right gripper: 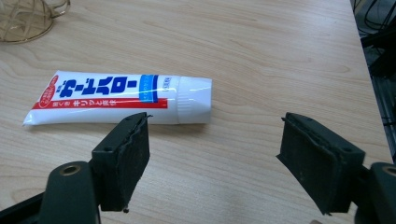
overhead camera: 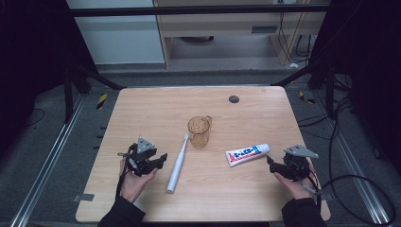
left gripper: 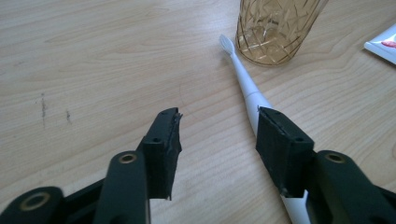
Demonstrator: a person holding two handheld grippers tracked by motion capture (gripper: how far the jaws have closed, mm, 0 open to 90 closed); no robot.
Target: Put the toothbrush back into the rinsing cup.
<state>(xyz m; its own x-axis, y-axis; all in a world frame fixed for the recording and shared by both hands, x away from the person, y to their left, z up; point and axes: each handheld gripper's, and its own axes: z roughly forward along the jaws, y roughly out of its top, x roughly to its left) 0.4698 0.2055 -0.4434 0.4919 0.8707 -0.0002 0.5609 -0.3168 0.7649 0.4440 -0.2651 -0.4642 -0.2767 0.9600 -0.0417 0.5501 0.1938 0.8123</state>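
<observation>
A white electric toothbrush (overhead camera: 177, 163) lies on the wooden table (overhead camera: 156, 109), its head near an amber glass cup (overhead camera: 198, 131) with a handle. My left gripper (overhead camera: 162, 159) sits just left of the toothbrush, jaws open and nothing between them. In the left gripper view the toothbrush (left gripper: 245, 84) runs past my left gripper's (left gripper: 217, 116) right jaw toward the cup (left gripper: 275, 28). A white tube of toothpaste (overhead camera: 247, 154) lies right of the cup. My right gripper (overhead camera: 271, 161) rests by its cap end, open. In the right gripper view the tube (right gripper: 116, 98) lies ahead of my right gripper (right gripper: 217, 119).
A small dark round disc (overhead camera: 233, 99) sits in the table near its far edge. Black cables (overhead camera: 345, 184) trail on the floor to the right. The table's right edge (right gripper: 359, 56) runs close to my right gripper.
</observation>
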